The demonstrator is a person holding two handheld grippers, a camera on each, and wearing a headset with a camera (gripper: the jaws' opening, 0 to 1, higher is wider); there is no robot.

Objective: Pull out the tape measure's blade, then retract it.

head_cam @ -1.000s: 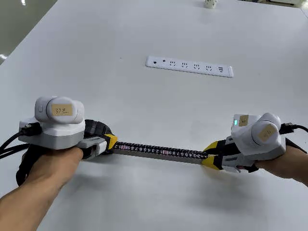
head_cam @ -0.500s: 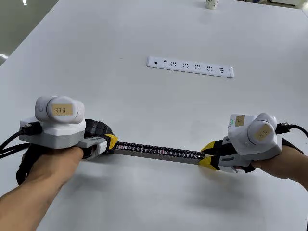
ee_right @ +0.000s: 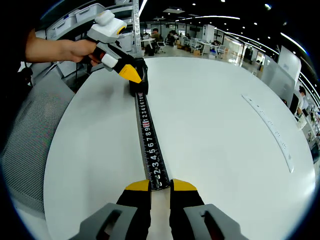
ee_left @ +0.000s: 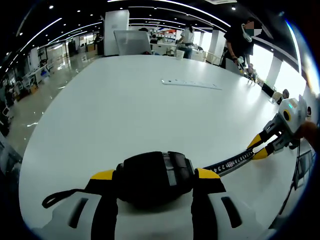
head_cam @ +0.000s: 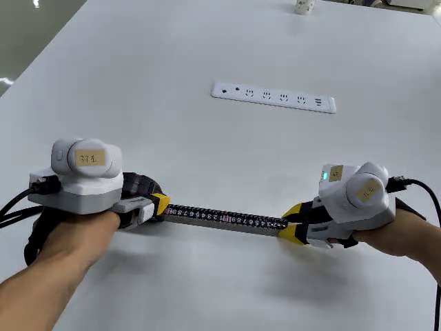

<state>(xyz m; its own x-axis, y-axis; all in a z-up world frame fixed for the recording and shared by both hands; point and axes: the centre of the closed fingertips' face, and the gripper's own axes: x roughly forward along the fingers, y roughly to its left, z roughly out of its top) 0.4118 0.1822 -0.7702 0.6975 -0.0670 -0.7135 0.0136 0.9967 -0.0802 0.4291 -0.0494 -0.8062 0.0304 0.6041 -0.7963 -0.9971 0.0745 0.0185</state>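
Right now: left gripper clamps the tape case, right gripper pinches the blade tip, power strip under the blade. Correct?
No: head view shows the power strip apart from the blade, farther across the table. Left gripper on tape case, right gripper on tip: correct.

The right tool (head_cam: pixel 288 229) has drawn nearer the tape measure (head_cam: pixel 142 187), and less blade (head_cam: pixel 224 218) lies exposed
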